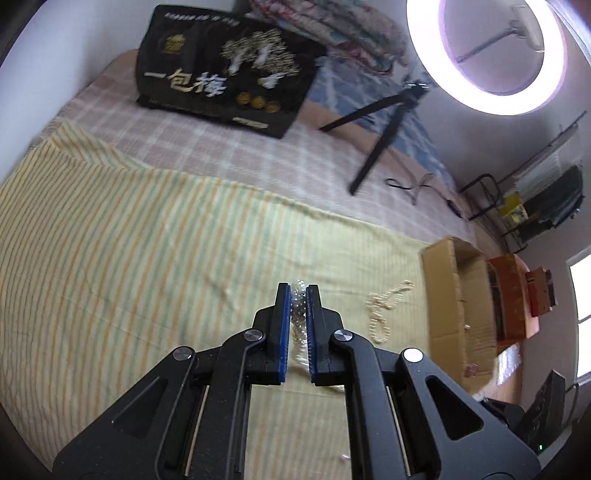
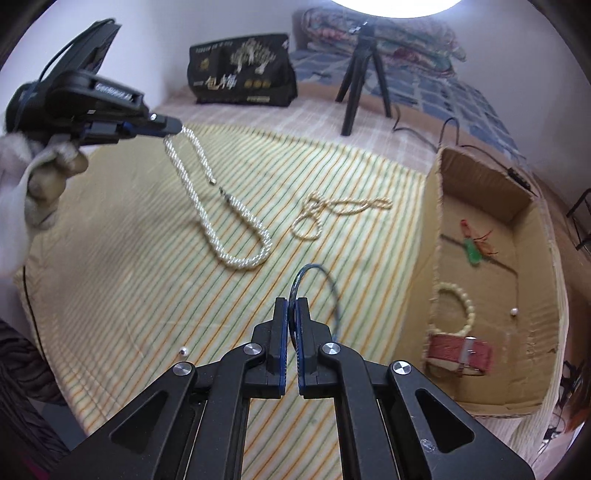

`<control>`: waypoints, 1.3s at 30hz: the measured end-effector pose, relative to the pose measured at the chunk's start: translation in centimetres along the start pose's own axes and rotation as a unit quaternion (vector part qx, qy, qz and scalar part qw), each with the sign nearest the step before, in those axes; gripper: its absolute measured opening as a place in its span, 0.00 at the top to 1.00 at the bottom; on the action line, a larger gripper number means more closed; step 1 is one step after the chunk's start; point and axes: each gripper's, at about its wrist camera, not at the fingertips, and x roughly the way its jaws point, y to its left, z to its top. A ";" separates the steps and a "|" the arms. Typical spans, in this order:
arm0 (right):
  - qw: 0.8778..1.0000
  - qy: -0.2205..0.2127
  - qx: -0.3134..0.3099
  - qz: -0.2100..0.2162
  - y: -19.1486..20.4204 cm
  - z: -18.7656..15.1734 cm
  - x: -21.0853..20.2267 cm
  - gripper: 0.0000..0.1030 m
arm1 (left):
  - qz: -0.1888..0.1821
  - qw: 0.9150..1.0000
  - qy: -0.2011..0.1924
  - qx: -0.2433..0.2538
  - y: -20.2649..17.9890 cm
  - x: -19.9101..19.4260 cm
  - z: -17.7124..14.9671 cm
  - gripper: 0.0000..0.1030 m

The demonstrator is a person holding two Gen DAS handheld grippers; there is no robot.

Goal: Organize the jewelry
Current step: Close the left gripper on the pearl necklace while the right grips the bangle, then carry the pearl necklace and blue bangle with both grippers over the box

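Observation:
My left gripper (image 1: 297,291) is shut on a white pearl necklace (image 1: 298,317). In the right wrist view the left gripper (image 2: 177,130) lifts one end of that necklace (image 2: 229,236), whose lower loop still lies on the striped cloth (image 2: 147,295). My right gripper (image 2: 292,302) is shut on a thin blue hoop (image 2: 334,295) held just above the cloth. A cream bead strand (image 2: 325,210) lies on the cloth and also shows in the left wrist view (image 1: 384,310). The cardboard box (image 2: 543,295) to the right holds a bead bracelet (image 2: 461,299), a red band (image 2: 458,350) and a green charm (image 2: 472,254).
A loose pearl (image 2: 183,350) lies on the cloth at the left. A black printed bag (image 2: 240,74) and a black tripod (image 2: 364,74) stand at the back of the bed. A ring light (image 1: 487,59) hangs above. Folded quilts (image 2: 388,33) lie behind.

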 end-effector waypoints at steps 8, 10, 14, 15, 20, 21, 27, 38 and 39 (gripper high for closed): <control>0.999 -0.040 0.014 -0.007 -1.2 1.0 -2.4 0.98 | -0.061 0.997 -0.019 0.039 -5.1 -2.8 -0.5 0.94; 0.999 -0.048 0.017 -0.007 -1.4 1.2 -2.8 0.98 | -0.070 0.996 -0.023 0.049 -6.3 -3.4 -0.7 0.94; 0.997 -0.067 0.028 -0.010 -2.1 1.5 -4.1 0.98 | -0.091 0.994 -0.028 0.062 -8.2 -4.5 -1.1 0.94; 0.997 -0.074 0.032 -0.012 -2.5 1.6 -4.5 0.98 | -0.096 0.993 -0.029 0.064 -8.5 -4.7 -1.2 0.94; 0.994 -0.097 0.053 -0.022 -4.2 1.7 -6.2 0.98 | -0.119 0.989 -0.033 0.079 -10.6 -5.4 -1.5 0.94; 0.993 -0.102 0.060 -0.025 -4.7 1.7 -6.6 0.98 | -0.123 0.989 -0.033 0.081 -10.9 -5.4 -1.6 0.94; 0.987 -0.123 0.094 -0.043 -7.8 1.4 -8.6 0.98 | -0.140 0.986 -0.030 0.090 -12.8 -5.6 -1.8 0.94; 0.980 -0.126 0.140 -0.068 -12.4 -0.7 -10.1 0.98 | -0.164 0.977 -0.041 0.131 -18.9 -6.2 -0.4 0.94; 0.979 -0.124 0.143 -0.069 -12.7 -0.9 -10.1 0.98 | -0.166 0.976 -0.042 0.135 -19.5 -6.3 -0.2 0.94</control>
